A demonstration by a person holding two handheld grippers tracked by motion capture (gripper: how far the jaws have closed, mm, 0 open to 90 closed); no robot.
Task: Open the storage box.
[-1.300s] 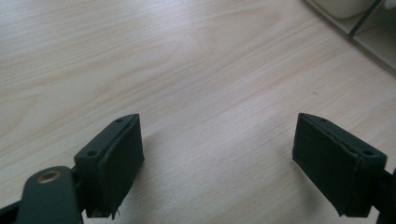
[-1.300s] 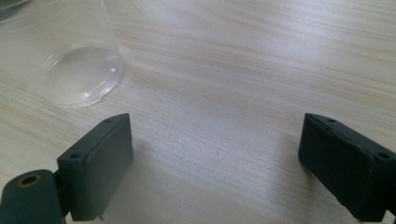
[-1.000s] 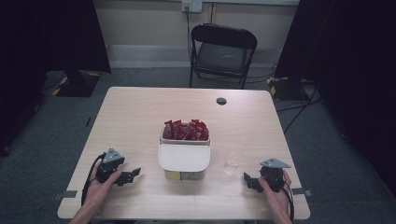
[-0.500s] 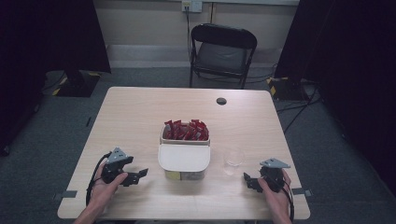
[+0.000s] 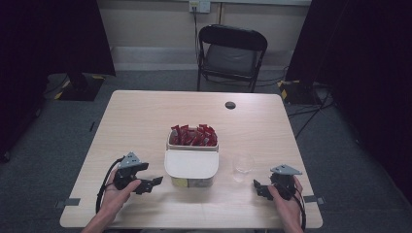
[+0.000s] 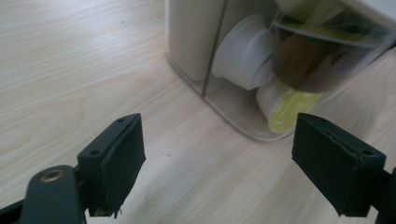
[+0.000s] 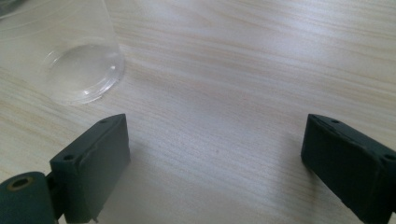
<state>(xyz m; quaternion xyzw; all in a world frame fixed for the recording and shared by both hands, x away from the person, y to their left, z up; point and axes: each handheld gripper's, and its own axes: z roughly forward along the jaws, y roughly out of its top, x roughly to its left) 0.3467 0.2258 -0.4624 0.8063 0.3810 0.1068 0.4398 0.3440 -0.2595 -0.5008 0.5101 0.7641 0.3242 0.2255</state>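
Note:
A clear plastic box [image 5: 192, 160] stands mid-table with a white lid over its near half and red packets [image 5: 193, 136] showing in its far half. Through its wall, in the left gripper view, I see white pods [image 6: 245, 51] and a yellow-lidded one [image 6: 287, 100]. My left gripper [image 5: 151, 183] is open, low over the table just left of the box [image 6: 243, 70], its jaws pointing at the box's near corner. A clear plastic cup [image 5: 243, 166] stands right of the box. My right gripper [image 5: 257, 187] is open, a little nearer than the cup [image 7: 60, 51], with nothing between its jaws.
A small dark round object [image 5: 230, 105] lies near the far edge of the wooden table [image 5: 141, 121]. A black folding chair [image 5: 231, 53] stands beyond the table. Dark curtains hang at both sides.
My left gripper has moved right, toward the near left corner of the box. The right gripper has stayed where it was.

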